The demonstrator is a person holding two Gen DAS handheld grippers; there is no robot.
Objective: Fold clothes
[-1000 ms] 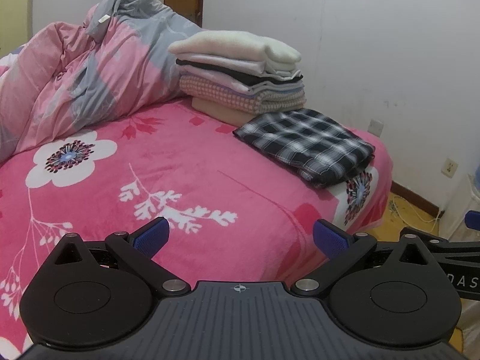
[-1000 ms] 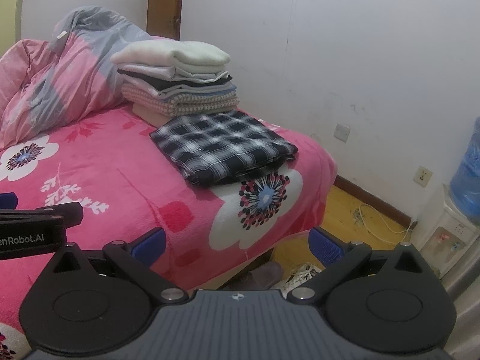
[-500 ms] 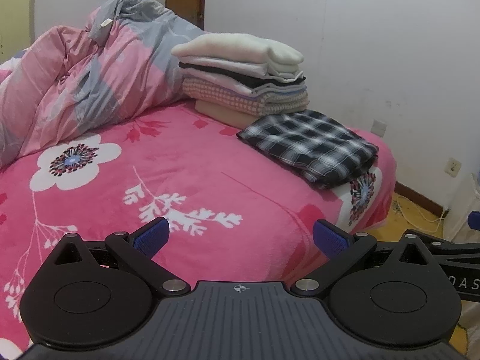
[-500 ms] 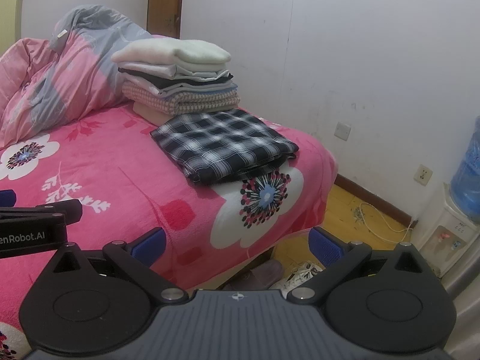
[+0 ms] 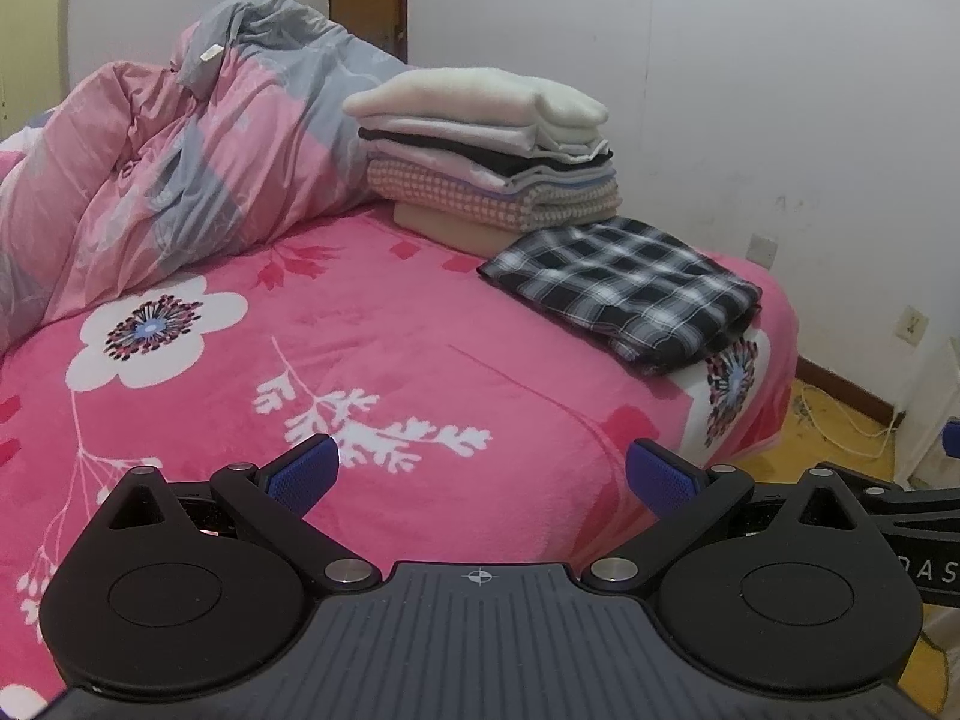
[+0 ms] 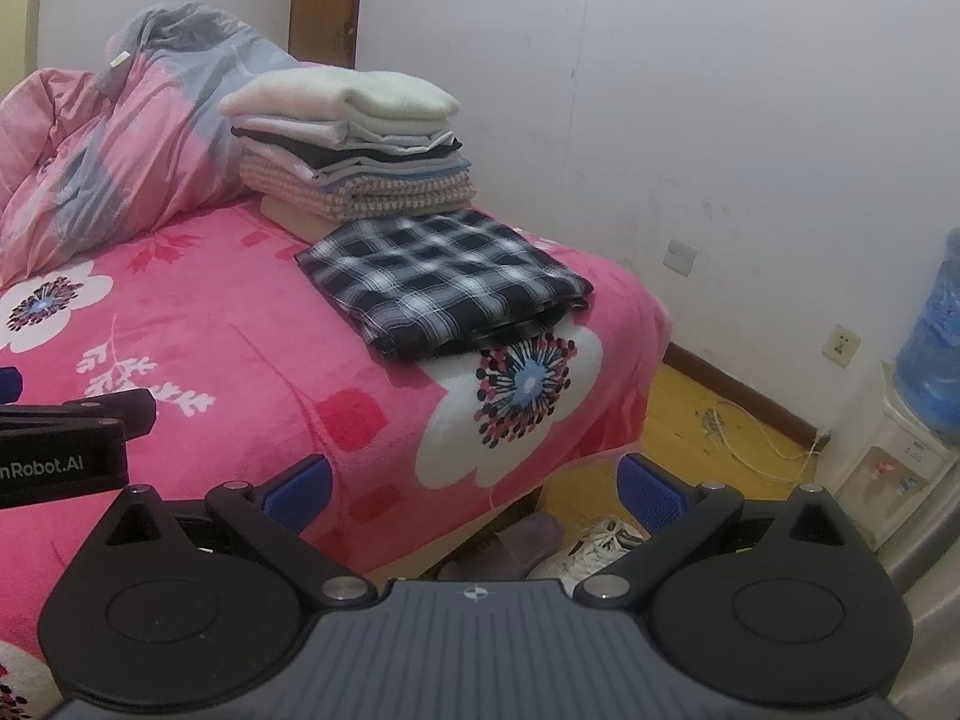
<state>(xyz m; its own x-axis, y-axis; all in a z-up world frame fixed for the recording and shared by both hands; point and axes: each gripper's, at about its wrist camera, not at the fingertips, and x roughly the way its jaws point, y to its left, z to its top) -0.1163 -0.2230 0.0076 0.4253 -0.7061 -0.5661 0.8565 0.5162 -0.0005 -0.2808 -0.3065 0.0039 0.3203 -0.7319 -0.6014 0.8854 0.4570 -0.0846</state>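
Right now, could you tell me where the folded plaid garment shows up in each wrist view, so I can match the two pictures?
Left wrist: plaid garment lies right of centre, on the far right corner of the bed.
Right wrist: plaid garment lies near the centre, above a flower print at the bed's edge.
Shared landmark: the stack of folded clothes just behind it in both views.
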